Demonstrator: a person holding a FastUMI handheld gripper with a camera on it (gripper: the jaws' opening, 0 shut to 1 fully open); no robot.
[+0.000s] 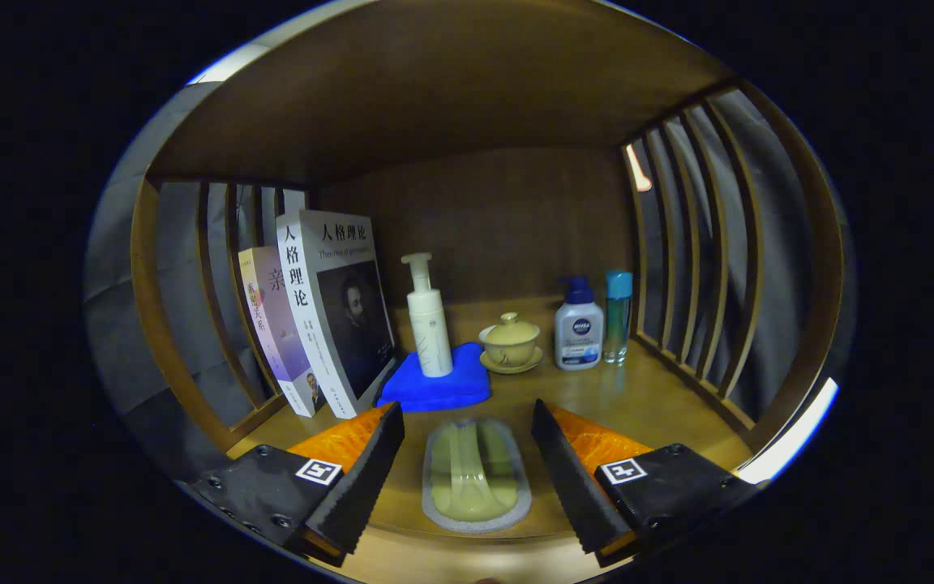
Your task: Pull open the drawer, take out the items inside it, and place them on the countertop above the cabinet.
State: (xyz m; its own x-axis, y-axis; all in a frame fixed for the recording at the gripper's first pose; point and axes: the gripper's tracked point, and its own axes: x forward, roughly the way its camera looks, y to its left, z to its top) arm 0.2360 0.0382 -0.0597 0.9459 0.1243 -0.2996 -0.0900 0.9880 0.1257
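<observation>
My gripper (468, 422) is open, its two fingers spread wide over the front of the wooden countertop (645, 405). Between the fingers lies a pale green oval dish (476, 474) with a grey rim, flat on the wood and untouched by either finger. Just beyond the fingertips a folded blue cloth (437, 383) rests on the countertop, and a white pump bottle (428, 320) stands upright on it.
Two books (329, 316) lean against the slatted left wall. A lidded yellow cup on a saucer (510, 342), a white pump bottle with a blue cap (578, 331) and a slim blue bottle (618, 315) stand near the back right. Slatted sides and a shelf overhead enclose the space.
</observation>
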